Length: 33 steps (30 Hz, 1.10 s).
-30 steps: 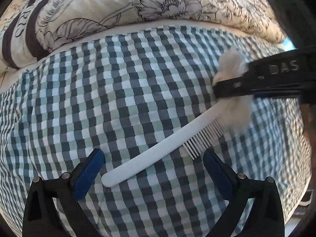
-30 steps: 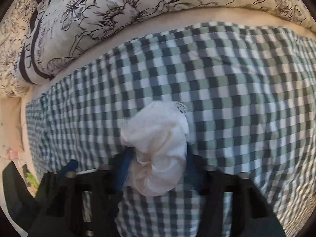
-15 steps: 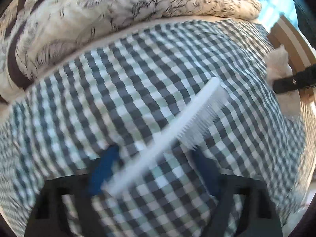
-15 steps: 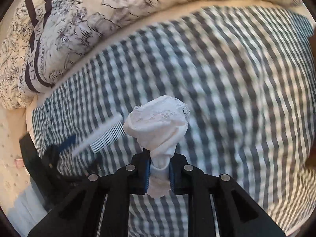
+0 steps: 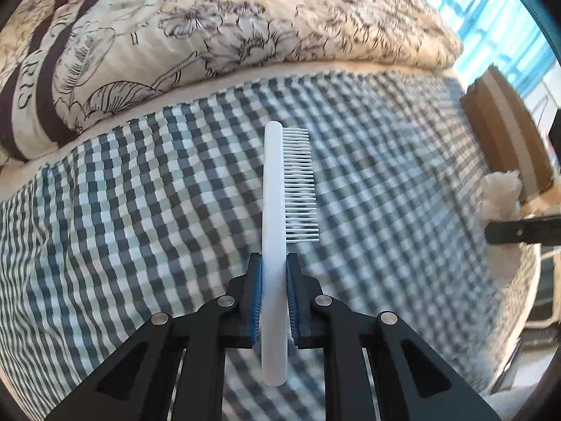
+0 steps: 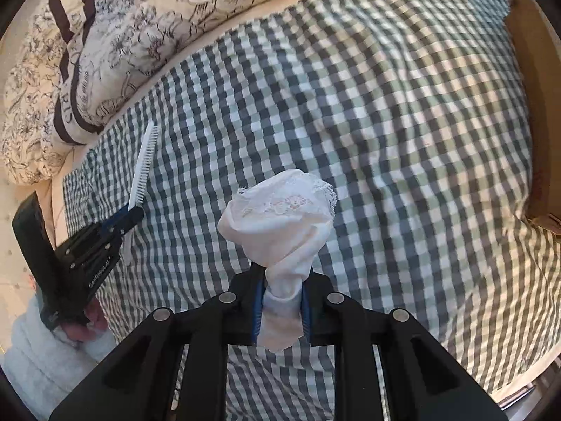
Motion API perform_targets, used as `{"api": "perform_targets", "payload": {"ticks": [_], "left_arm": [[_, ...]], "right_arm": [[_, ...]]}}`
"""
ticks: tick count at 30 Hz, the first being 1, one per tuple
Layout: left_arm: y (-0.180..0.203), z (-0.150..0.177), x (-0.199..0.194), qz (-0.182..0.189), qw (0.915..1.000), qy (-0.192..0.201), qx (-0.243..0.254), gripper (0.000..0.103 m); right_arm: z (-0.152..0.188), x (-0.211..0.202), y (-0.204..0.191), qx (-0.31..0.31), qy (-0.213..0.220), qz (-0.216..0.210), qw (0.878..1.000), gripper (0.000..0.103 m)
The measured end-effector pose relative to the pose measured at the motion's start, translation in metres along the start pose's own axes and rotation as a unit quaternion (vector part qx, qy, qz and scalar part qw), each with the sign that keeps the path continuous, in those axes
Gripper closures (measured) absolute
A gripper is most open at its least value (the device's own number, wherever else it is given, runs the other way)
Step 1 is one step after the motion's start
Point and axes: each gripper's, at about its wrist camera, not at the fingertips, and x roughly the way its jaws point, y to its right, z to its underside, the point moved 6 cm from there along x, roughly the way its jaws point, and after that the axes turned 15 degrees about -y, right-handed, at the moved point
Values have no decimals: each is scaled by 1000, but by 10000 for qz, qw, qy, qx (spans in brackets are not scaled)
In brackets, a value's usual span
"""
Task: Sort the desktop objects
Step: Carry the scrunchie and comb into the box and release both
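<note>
A white comb stands upright between the blue pads of my left gripper, which is shut on its handle and holds it clear of the checked cloth. In the right wrist view the same comb and the left gripper show at the far left. My right gripper is shut on a bunched white lace-edged cloth, lifted above the checked cloth. That white cloth also appears at the right edge of the left wrist view.
A floral quilt is heaped along the far side of the checked cloth. A brown cardboard box stands at the right edge, also seen as the box in the left wrist view. A hand holds the left gripper's handle.
My left gripper closed on the comb's handle and lifted it off the cloth, now upright. My right gripper carried the white cloth away to the right, toward the cardboard box.
</note>
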Motion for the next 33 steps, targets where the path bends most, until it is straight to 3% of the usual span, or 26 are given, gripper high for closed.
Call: {"api": "perform_targets", "payload": {"ticks": [17,26,33], "left_arm": [[95,2,-106,-33,9964,746,412,90],[223,-32,-151,172,9879,934,1223,90],[342,-67,-149,517,9779,870,1827,90]], "right_arm": [[47,-98,26,2,970,-336,9947,86],[76,-172,73,199,1622,-453,9855,86],[90,-235,146,613,2179,-404,9732,86]]}}
